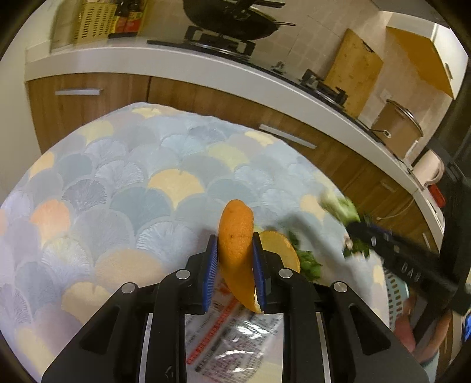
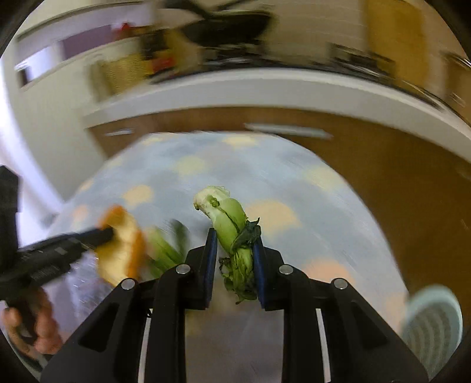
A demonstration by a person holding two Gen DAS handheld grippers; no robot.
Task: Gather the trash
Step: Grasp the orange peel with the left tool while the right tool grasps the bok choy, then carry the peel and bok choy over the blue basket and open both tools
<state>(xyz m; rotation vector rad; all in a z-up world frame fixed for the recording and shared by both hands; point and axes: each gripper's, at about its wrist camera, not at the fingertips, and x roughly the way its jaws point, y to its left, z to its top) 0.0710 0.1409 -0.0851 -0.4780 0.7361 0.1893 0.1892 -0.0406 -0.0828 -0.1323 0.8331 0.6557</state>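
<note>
Nearest us, our left gripper (image 1: 235, 253) has its blue pads closed against a curved orange strip of citrus peel (image 1: 237, 235), lifted above a printed plastic wrapper (image 1: 229, 333). Our right gripper (image 2: 234, 250) pinches a wilted green vegetable stalk with a pale cut base (image 2: 232, 229), held above the round table with the blue and yellow fan-pattern cloth (image 1: 117, 182). Beyond it stand wooden cabinets (image 1: 97, 91) and a black wok (image 1: 229, 17).

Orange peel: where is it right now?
The orange peel is clamped in the left hand-held gripper, lifted above the patterned tablecloth; a second peel piece lies just right of it.
</note>
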